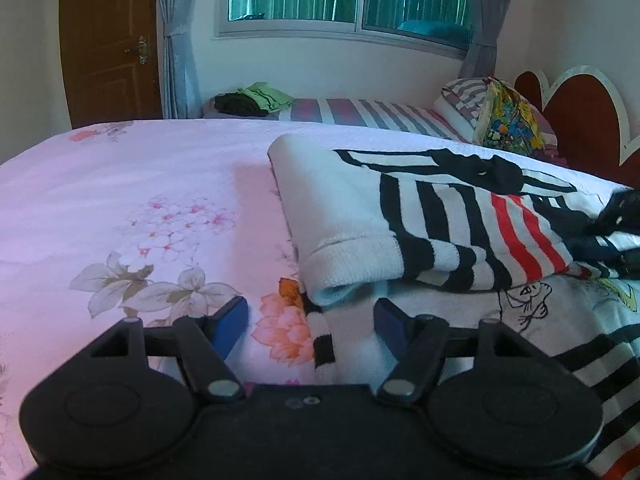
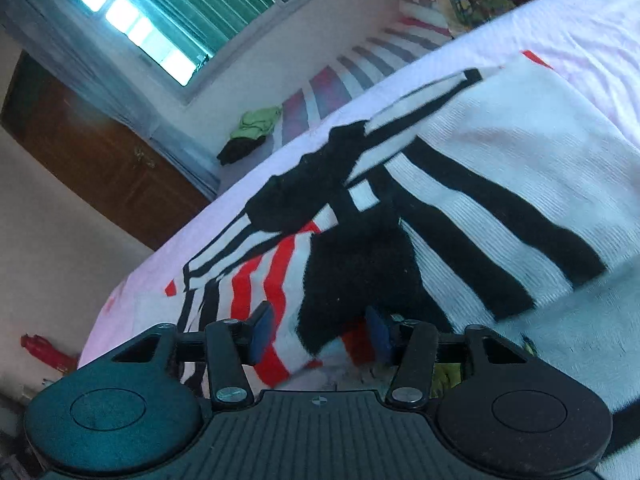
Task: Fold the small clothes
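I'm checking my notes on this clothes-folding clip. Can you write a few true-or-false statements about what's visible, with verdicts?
1. The left tool has its fingers spread apart. True.
2. The striped garment has black and red stripes. True.
3. The bedsheet is plain blue. False: it is pink with flowers.
4. The green clothes lie on the far striped bed. True.
5. The door stands wide open. False: it is closed.

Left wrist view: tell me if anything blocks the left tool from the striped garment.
Nothing visible does. The left tool stands open right at the near edge of the striped garment, with only floral bedsheet beside it.
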Demonstrator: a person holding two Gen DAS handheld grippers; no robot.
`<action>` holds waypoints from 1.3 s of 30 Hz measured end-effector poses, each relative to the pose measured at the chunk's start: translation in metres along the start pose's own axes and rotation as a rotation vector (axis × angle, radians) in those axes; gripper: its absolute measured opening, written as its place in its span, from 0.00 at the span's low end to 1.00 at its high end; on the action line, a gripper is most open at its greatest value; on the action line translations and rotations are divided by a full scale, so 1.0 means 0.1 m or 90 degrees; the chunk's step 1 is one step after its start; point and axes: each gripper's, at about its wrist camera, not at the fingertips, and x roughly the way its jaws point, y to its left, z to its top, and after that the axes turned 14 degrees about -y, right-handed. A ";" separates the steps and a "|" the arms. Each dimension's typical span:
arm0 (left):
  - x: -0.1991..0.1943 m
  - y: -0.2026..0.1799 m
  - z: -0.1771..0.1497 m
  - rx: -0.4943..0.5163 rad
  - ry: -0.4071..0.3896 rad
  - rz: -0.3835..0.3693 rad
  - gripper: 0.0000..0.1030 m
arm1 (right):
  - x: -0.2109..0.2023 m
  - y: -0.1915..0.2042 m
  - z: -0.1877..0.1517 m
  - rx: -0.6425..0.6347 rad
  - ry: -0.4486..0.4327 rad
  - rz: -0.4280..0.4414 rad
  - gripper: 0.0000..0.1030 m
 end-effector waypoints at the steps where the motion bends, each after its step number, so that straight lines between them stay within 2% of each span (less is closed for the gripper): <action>1: 0.01 0.00 -0.01 -0.001 0.002 -0.001 0.65 | 0.01 0.01 0.01 -0.007 -0.006 -0.001 0.11; 8: 0.03 0.04 0.08 -0.015 -0.007 -0.015 0.58 | -0.43 0.07 0.24 -0.095 -0.119 -0.003 0.09; 12: 0.10 0.06 0.09 -0.019 0.005 -0.022 0.54 | -0.35 -0.07 0.17 -0.103 -0.071 -0.020 0.09; 17: 0.15 0.09 0.07 -0.008 0.017 -0.024 0.55 | -0.32 -0.11 0.03 -0.113 -0.064 -0.040 0.09; 19: 0.15 0.07 0.07 0.018 0.025 -0.039 0.54 | -0.23 -0.17 -0.04 -0.116 -0.033 -0.060 0.09; 21: 0.06 0.13 0.12 0.023 0.030 -0.064 0.55 | -0.30 -0.18 -0.01 -0.114 -0.032 -0.056 0.09; 22: -0.02 0.16 0.16 0.014 0.020 -0.073 0.56 | -0.38 -0.17 0.02 -0.117 -0.041 -0.065 0.09; 24: -0.21 0.19 0.28 -0.004 -0.032 -0.082 0.68 | -0.61 -0.13 0.07 -0.134 -0.091 -0.063 0.09; 25: -0.25 0.16 0.34 -0.009 -0.053 -0.086 0.70 | -0.67 -0.10 0.10 -0.145 -0.108 -0.061 0.09; 27: -0.19 0.03 0.47 -0.028 -0.073 -0.111 0.70 | -0.65 0.00 0.13 -0.173 -0.119 -0.058 0.09; 29: -0.02 -0.18 0.53 -0.022 -0.075 -0.136 0.67 | -0.50 0.09 0.12 -0.205 -0.107 -0.050 0.09; 31: 0.18 -0.40 0.49 0.009 -0.055 -0.142 0.64 | -0.37 0.13 0.07 -0.236 -0.091 -0.052 0.09; 32: 0.28 -0.47 0.44 0.021 -0.036 -0.139 0.63 | -0.29 0.12 0.03 -0.256 -0.076 -0.072 0.09; 34: 0.52 -0.55 0.26 0.054 0.036 -0.118 0.60 | -0.13 -0.02 -0.07 -0.263 -0.022 -0.117 0.09; 35: 0.50 -0.56 0.23 0.077 0.008 -0.120 0.63 | -0.17 -0.09 -0.07 -0.244 -0.033 -0.097 0.09; 36: 0.51 -0.55 0.27 0.082 0.014 -0.127 0.61 | -0.23 -0.11 -0.03 -0.228 -0.037 -0.092 0.09; 39: 0.53 -0.44 0.48 0.048 -0.034 -0.127 0.65 | -0.39 -0.14 0.10 -0.215 -0.101 -0.075 0.09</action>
